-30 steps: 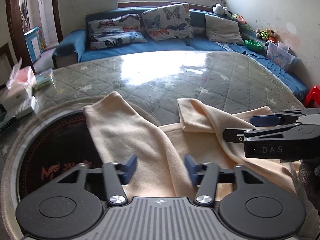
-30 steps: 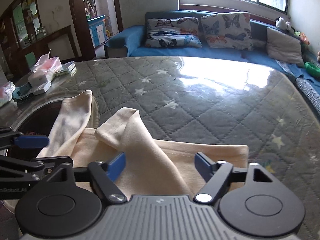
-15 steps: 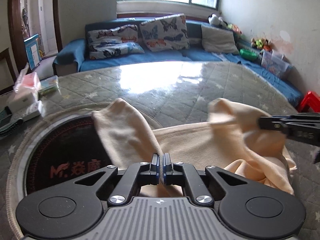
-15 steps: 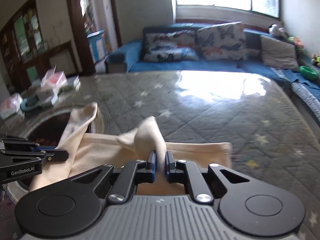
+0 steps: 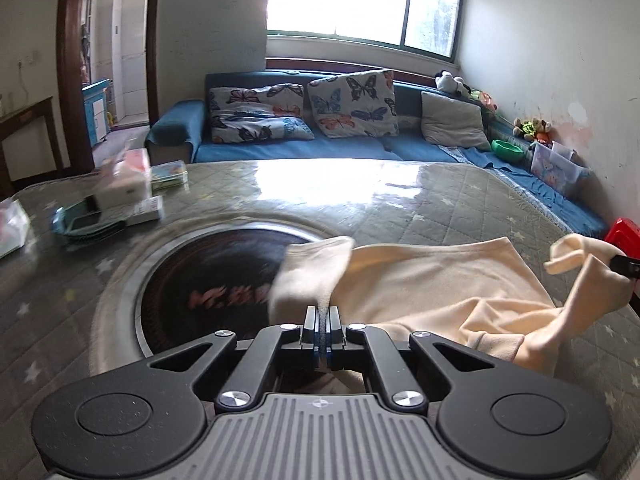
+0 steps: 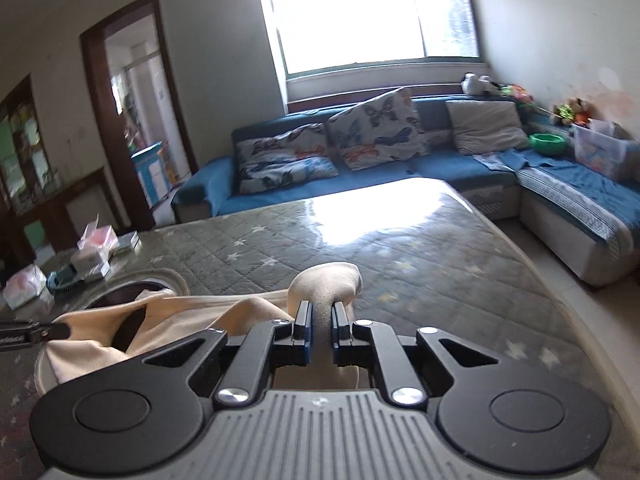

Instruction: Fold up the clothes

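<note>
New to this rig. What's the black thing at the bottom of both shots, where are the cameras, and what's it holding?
No robot arm here: a person carries a pair of two-finger tongs in each hand, and each has a fisheye camera looking forward along its fingers. The black body low in each picture is that tool itself.

The left wrist view shows the left tongs shut on a pinch of cream garment. The right wrist view shows the right tongs shut on another bunched part of it. Each tool's tip also peeks into the other's picture at the edge.

The garment is partly lifted, the rest draped over a grey quilted table cover with a round dark inset. Boxes and packets sit at the table's far left. Behind is a blue sofa with cushions.
</note>
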`<state>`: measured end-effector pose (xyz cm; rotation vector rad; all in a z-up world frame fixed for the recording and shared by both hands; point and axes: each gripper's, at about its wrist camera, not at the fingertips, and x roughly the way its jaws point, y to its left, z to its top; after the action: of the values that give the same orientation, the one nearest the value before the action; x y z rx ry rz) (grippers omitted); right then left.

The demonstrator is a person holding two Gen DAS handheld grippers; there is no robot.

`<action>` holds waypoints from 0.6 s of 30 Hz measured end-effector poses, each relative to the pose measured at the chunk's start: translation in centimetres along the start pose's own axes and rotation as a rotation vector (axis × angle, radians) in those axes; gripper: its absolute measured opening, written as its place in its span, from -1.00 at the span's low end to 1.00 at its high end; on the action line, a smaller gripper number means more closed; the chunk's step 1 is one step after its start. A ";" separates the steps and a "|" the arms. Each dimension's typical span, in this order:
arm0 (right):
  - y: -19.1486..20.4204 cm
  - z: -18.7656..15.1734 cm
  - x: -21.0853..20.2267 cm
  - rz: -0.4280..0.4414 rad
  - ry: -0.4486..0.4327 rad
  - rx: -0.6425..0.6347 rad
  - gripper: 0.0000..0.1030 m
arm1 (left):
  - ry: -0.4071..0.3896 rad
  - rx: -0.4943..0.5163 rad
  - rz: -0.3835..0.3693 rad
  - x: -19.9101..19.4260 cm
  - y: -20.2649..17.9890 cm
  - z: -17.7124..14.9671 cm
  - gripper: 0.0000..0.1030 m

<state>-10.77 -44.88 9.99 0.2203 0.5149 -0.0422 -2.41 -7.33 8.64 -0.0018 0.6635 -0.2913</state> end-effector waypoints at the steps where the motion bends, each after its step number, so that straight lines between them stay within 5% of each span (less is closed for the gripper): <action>1: -0.4 -0.3 -0.7 -0.008 -0.005 0.013 -0.84 | -0.002 -0.006 0.002 -0.7 0.4 -0.3 -0.94; 9: -4.3 -2.7 -5.0 -0.053 -0.019 0.144 -0.84 | -0.004 -0.045 0.009 -4.3 3.2 -3.0 -0.99; 18: -7.2 -7.0 -6.5 -0.175 0.096 0.191 -0.73 | 0.030 0.016 -0.013 -5.7 3.0 -5.2 -0.99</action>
<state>-20.49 -50.49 5.78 0.3646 0.6257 -0.2532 -9.04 -2.45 7.70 0.0139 0.6911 -0.3102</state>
